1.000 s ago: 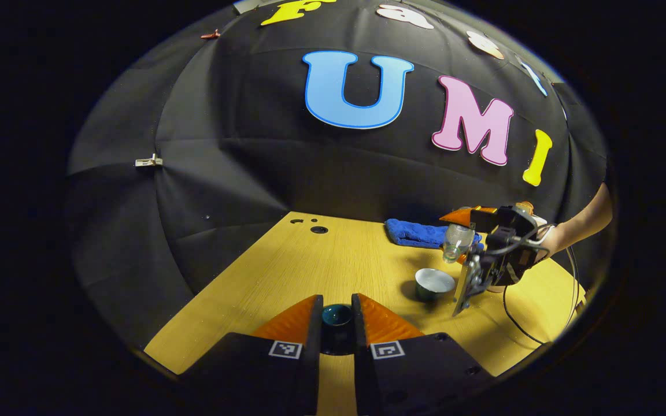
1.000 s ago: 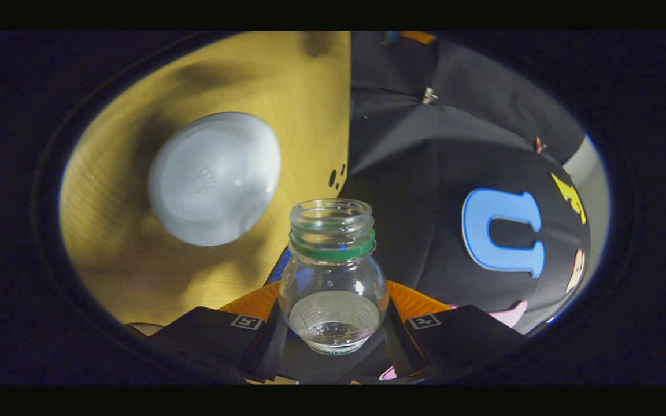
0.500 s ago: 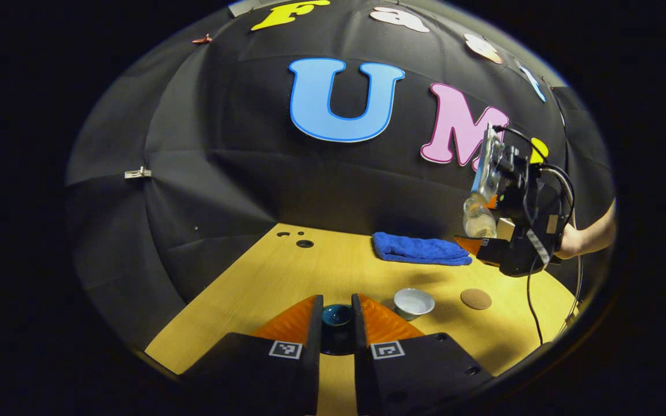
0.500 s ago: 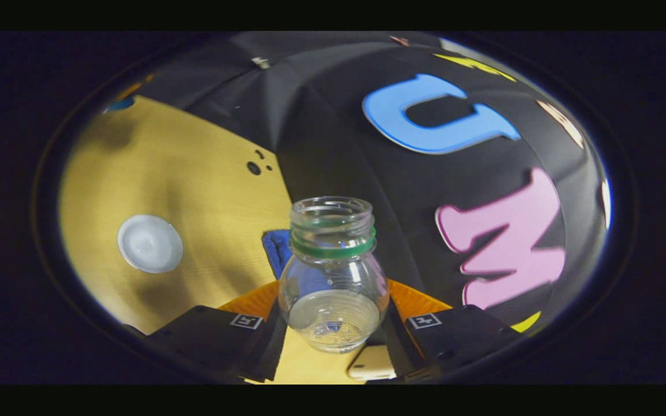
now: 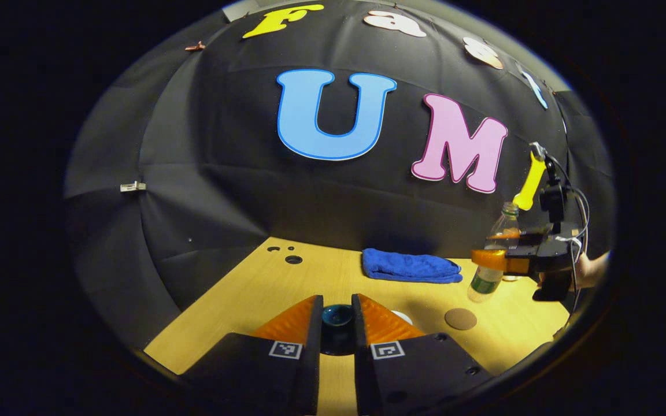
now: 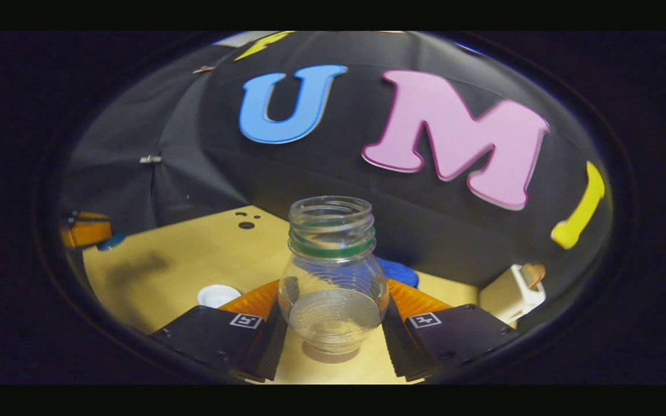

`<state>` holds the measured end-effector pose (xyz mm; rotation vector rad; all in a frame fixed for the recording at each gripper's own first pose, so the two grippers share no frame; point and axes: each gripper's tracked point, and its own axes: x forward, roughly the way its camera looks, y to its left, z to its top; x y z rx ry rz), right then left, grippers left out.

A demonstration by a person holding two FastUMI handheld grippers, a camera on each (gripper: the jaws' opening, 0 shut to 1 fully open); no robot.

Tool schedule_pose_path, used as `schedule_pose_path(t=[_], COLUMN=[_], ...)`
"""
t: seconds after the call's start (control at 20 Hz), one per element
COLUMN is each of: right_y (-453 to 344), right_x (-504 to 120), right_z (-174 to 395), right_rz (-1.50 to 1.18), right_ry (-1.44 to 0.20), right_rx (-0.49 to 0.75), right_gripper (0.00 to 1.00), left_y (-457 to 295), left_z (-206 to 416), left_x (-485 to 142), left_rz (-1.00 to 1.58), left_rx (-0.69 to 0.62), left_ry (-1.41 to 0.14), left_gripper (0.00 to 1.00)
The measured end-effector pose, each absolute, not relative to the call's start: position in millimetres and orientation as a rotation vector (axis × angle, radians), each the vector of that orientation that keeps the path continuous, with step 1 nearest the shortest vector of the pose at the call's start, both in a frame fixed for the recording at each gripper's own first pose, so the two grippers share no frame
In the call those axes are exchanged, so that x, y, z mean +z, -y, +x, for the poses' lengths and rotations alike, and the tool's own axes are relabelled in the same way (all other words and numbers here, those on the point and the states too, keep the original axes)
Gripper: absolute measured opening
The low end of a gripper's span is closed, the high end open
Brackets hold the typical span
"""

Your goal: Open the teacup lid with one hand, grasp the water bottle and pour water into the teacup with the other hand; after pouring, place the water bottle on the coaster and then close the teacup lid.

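Observation:
My left gripper [image 5: 337, 299] is shut on the small dark teal lid [image 5: 337, 315], held above the table's near side. The white teacup [image 5: 401, 316] peeks out just behind its right finger and stands uncovered as the teacup [image 6: 217, 295]. My right gripper [image 6: 333, 287] is shut on the clear water bottle [image 6: 332, 231], which is upright, capless and holds a little water. Farther off, this right gripper [image 5: 488, 259] carries the bottle [image 5: 483, 284] just above the table, slightly right of and behind the round brown coaster [image 5: 461, 319].
A folded blue towel [image 5: 411, 267] lies at the back of the wooden table [image 5: 287, 283]. A white box [image 6: 512, 292] sits near the right edge. Small holes [image 5: 293, 259] mark the far left corner. A hand [image 5: 590, 270] holds the right gripper.
The right gripper swung the bottle from tipped over the teacup to upright, then moved right and down toward the coaster. The left gripper kept the lid in place.

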<state>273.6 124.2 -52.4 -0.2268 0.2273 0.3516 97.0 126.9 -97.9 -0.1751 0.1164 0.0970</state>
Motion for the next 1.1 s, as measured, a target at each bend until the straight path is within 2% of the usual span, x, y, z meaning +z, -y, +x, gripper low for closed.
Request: schedule_pose_path(t=[0.1, 0.15, 0.4, 0.45, 0.55, 0.6, 0.65, 1.1], right_y=[-114.5, -109.1, -82.2, -80.4, -79.8, -77.7, -76.4, -76.7], right_x=[-62.8, -66.9, -100.7, -107.7, -119.8, -126.0, -132.8, -142.8], right_z=[280.5, 285.7, 301.5, 300.0, 300.1, 299.7, 300.8, 297.8], right_rz=[-0.149, -0.129, -0.066, -0.041, 0.006, 0.011, 0.013, -0.066], right_ry=[-0.235, -0.227, -0.240, -0.251, -0.273, -0.278, -0.284, -0.280], right_rx=[0.330, 0.316, 0.243, 0.241, 0.239, 0.233, 0.228, 0.219], right_gripper=[0.76, 0.76, 0.76, 0.76, 0.76, 0.72, 0.77, 0.82], left_y=[-123.6, -122.6, -114.2, -111.3, -104.5, -102.8, -101.3, -89.7], left_z=[107.3, 113.0, 132.6, 134.2, 136.4, 137.1, 137.1, 132.1], left_x=[-100.5, -102.9, -116.1, -118.2, -122.0, -124.6, -125.3, -125.7], left_rz=[-0.198, -0.206, -0.210, -0.207, -0.203, -0.199, -0.193, -0.175], left_rx=[0.100, 0.105, 0.107, 0.103, 0.091, 0.087, 0.084, 0.067], left_ry=[-0.103, -0.100, -0.100, -0.104, -0.114, -0.118, -0.123, -0.133], left_gripper=[0.33, 0.29, 0.29, 0.25, 0.29, 0.25, 0.29, 0.29])
